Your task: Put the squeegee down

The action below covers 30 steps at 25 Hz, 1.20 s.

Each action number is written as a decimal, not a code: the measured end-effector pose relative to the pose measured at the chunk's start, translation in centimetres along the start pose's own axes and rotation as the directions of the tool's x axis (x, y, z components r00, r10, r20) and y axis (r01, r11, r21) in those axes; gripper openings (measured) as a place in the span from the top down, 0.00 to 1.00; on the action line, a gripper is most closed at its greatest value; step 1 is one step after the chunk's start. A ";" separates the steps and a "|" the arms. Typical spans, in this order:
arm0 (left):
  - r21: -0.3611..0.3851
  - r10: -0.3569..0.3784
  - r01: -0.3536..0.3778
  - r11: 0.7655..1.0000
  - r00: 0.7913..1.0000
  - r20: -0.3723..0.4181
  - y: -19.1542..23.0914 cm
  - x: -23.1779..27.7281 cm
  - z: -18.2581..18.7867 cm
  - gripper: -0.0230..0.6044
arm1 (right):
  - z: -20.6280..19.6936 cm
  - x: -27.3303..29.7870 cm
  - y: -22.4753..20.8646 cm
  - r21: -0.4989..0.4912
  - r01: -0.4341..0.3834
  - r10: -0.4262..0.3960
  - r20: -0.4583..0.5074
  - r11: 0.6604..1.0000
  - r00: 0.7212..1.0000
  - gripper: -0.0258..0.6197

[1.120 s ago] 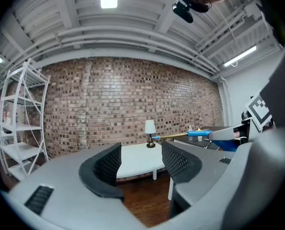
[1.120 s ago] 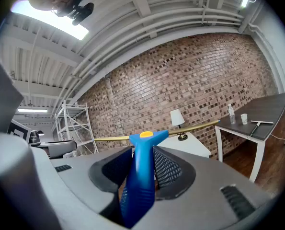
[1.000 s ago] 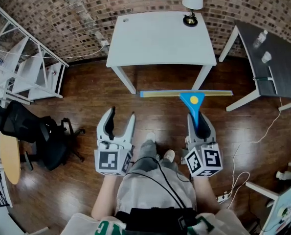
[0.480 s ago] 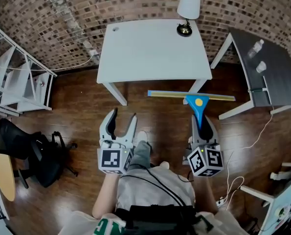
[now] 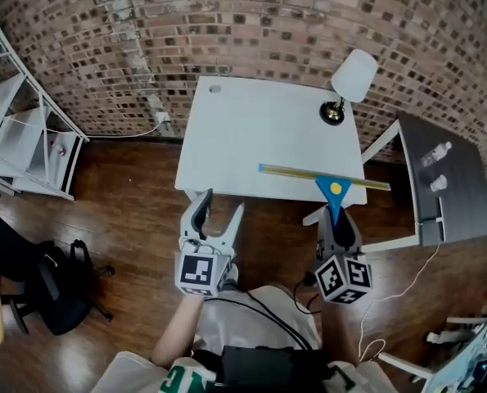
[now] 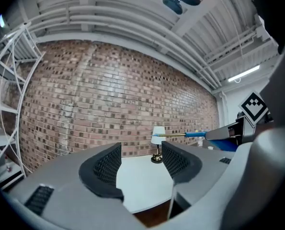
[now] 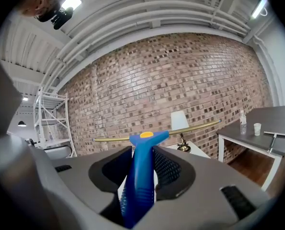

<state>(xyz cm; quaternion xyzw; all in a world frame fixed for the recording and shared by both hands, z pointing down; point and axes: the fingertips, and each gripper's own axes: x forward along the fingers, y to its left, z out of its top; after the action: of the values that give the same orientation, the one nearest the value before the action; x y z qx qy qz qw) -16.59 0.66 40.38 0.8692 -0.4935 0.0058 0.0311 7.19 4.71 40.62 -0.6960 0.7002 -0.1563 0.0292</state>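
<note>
Two grippers reach toward the white table, which stands against the brick wall. Left of the table, a white shelf rack stands on the wooden floor. The left gripper is at the table's near edge by its left front corner. Its jaws are spread apart and empty, and the left gripper view shows only bare tabletop through the gap. The right gripper is clamped on the blue handle of the squeegee. The squeegee's long yellowish blade lies crosswise in the air over the table's near right edge. A lamp stands on the table's far right corner. Right of the table, a dark table bears a bottle and a cup.
</note>
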 end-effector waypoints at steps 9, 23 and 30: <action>-0.021 0.033 -0.034 0.999 0.999 -0.040 5.8 9.3 -3.8 0.57 | -4.5 11.6 -1.3 -0.017 -0.020 0.017 -0.157 1.000 0.987 0.71; -0.030 0.114 -0.118 0.993 0.987 -0.109 8.6 29.5 -8.3 0.55 | -12.8 38.8 -9.7 -0.017 -0.062 0.052 -0.351 0.998 0.935 0.71; -0.032 0.121 -0.128 0.991 0.977 -0.175 10.9 32.5 -10.7 0.53 | -17.3 52.8 -10.2 0.028 0.037 -0.021 -0.433 0.999 0.901 0.71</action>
<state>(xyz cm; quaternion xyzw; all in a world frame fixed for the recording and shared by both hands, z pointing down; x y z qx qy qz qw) -9.05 -32.13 52.92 0.8318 -0.5426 0.0723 0.0920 11.03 -43.93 69.04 -0.6536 0.6759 -0.3198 -0.1168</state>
